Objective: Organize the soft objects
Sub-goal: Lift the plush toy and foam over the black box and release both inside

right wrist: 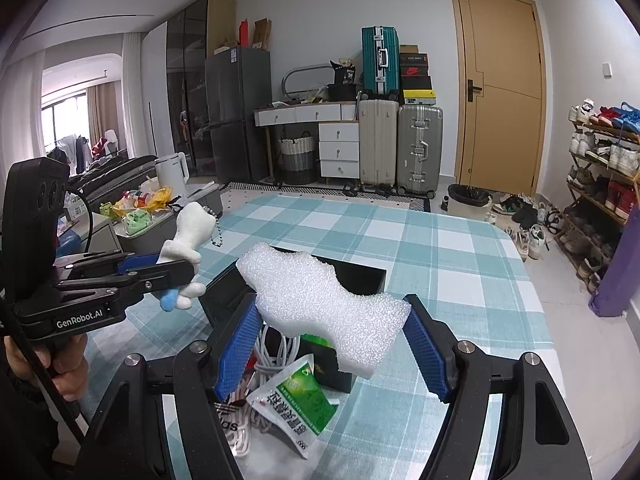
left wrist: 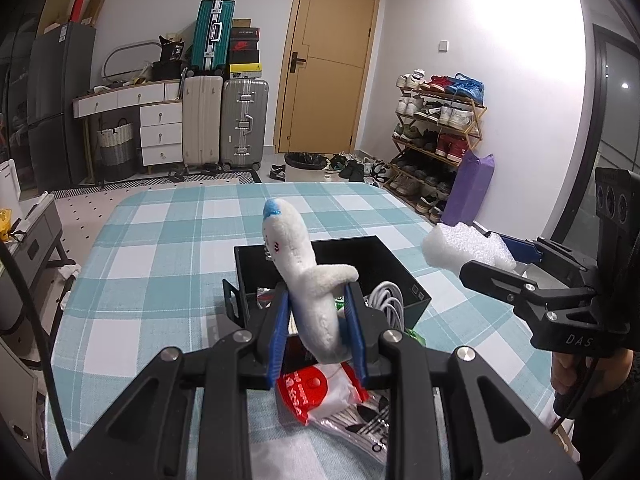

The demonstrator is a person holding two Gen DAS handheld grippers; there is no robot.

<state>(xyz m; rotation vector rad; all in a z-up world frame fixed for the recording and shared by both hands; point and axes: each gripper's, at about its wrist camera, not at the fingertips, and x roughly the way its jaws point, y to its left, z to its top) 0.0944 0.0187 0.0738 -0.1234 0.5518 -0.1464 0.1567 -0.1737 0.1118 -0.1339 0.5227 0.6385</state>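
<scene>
— How's the light?
— Bright and even; glare washes the wall right of the door [left wrist: 328,56].
— Sharpness?
— Crisp centrally; fisheye bends the door [right wrist: 500,92], corners vignette black.

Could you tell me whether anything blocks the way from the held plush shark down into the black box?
Nothing visible does: the white plush shark, clamped in the left gripper, hangs over the open black rectangular box, which already holds a coiled white cable.
</scene>
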